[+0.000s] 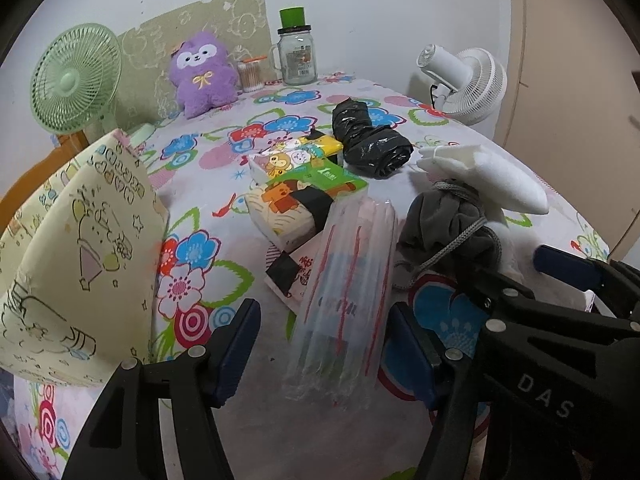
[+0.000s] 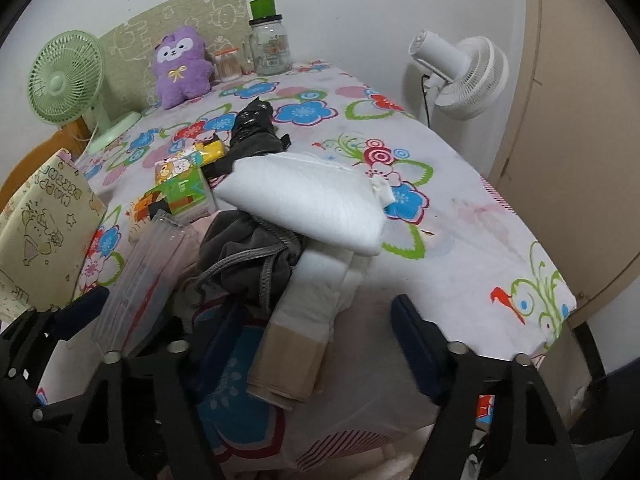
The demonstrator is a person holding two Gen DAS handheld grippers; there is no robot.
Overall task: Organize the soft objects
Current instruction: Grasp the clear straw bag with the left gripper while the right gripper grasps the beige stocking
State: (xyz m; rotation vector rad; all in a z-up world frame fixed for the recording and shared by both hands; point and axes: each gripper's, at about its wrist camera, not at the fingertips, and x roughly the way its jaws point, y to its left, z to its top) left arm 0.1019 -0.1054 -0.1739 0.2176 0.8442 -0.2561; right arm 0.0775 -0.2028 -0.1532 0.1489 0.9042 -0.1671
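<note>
A heap of soft things lies on the flowered tablecloth (image 1: 224, 152). In the left wrist view my left gripper (image 1: 324, 352) is open around the near end of a clear air-cushion pack (image 1: 344, 304), without touching it. Beside the pack lie tissue packs (image 1: 296, 188), a black plastic bag (image 1: 370, 134), a grey drawstring pouch (image 1: 448, 224) and a white foam sheet (image 1: 496, 176). In the right wrist view my right gripper (image 2: 316, 344) is open over a white and beige folded bag (image 2: 296, 336); the foam sheet (image 2: 308, 204) and pouch (image 2: 248, 256) lie just beyond.
A yellow-green patterned fabric bin (image 1: 76, 256) stands at the left. A purple plush (image 1: 202, 72), a glass jar with green lid (image 1: 296, 52) and a cotton swab box (image 1: 251, 74) stand at the back. A green fan (image 1: 76, 80) is far left, a white fan (image 1: 468, 84) far right.
</note>
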